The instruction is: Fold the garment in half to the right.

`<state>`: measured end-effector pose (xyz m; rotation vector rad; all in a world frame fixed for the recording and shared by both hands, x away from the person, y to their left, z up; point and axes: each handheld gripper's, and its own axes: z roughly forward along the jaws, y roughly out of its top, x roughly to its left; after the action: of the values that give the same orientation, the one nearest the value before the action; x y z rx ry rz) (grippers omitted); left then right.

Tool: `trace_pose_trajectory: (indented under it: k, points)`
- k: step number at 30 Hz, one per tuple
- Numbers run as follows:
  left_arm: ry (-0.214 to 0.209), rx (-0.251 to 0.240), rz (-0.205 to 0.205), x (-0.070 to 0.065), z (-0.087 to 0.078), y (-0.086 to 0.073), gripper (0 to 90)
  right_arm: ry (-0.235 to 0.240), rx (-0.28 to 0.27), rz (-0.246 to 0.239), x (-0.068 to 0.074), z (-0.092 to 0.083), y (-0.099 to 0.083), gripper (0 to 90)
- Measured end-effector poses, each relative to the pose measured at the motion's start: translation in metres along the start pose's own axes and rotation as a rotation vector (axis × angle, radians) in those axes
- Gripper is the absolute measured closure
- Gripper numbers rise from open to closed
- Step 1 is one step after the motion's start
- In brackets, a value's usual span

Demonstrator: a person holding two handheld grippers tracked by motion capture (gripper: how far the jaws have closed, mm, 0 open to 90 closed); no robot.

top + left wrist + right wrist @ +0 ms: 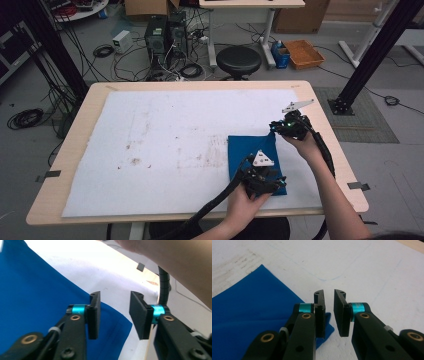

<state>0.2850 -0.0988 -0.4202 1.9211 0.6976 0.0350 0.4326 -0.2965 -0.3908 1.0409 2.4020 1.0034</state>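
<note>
Cloth (252, 152) corners lie by each parted, empty tool: left tool (115, 315) wide, right tool (329, 312) narrow; high view adds stained white sheet (165, 130).

Left of the blue cloth (250, 150) your white mat (165, 130) lies bare to the table's (80, 150) left edge; near the right edge, your two forearms crowd the cloth.

Fixed high view: above the near edge of the surface (75, 145), looking forward and down, well back. Two close views riding the tongs, low over the right half. Shared across all three: blue cloth (250, 150) (30, 295) (249, 305) on white cover (165, 130).
</note>
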Motion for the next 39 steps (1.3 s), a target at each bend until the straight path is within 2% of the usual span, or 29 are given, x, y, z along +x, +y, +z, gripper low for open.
trace_pose_trajectory:
  k: [3, 5, 7, 10, 14, 17, 18, 21, 26, 27, 29, 34, 39]
  points:
    - [0.032, -0.017, 0.035, 0.005, -0.016, 0.002, 56.8, -0.014, -0.024, 0.04, 0.0, -0.009, -0.008, 72.9]
    - [0.052, -0.025, 0.045, 0.011, -0.027, 0.002, 55.4, -0.024, -0.049, 0.057, 0.0, -0.015, -0.014, 71.0]
    - [0.089, -0.031, 0.054, 0.021, -0.042, 0.002, 54.5, -0.029, -0.062, 0.087, 0.0, -0.018, -0.018, 70.8]
    - [0.14, -0.032, 0.046, 0.037, -0.062, -0.001, 54.4, 0.001, -0.05, 0.15, 0.002, -0.015, -0.021, 69.5]
    - [0.204, -0.053, 0.019, 0.057, -0.088, -0.006, 53.6, 0.002, -0.017, 0.19, 0.01, -0.004, -0.023, 71.0]
    - [0.24, -0.072, 0.007, 0.066, -0.106, -0.01, 52.8, 0.0, 0.003, 0.169, 0.016, 0.003, -0.025, 86.9]
    - [0.247, -0.075, 0.008, 0.068, -0.11, -0.011, 52.8, -0.007, 0.011, 0.165, 0.017, 0.004, -0.026, 89.1]
    - [0.271, -0.085, -0.001, 0.076, -0.125, -0.016, 52.8, -0.02, 0.016, 0.176, 0.016, 0.003, -0.028, 89.6]
    - [0.296, -0.093, -0.018, 0.084, -0.14, -0.024, 52.7, -0.046, 0.007, 0.2, 0.012, -0.003, -0.034, 89.4]
    - [0.297, -0.09, -0.017, 0.085, -0.142, -0.025, 52.8, -0.056, 0.003, 0.198, 0.011, -0.004, -0.035, 88.6]
    - [0.301, -0.093, -0.022, 0.086, -0.145, -0.026, 52.8, -0.08, -0.012, 0.206, 0.011, -0.008, -0.037, 76.3]
    - [0.308, -0.102, -0.021, 0.089, -0.154, -0.029, 52.6, -0.071, -0.041, 0.225, 0.017, -0.027, -0.048, 70.2]
    - [0.325, -0.116, -0.025, 0.093, -0.165, -0.03, 52.4, -0.011, -0.065, 0.25, 0.046, -0.061, -0.079, 63.5]
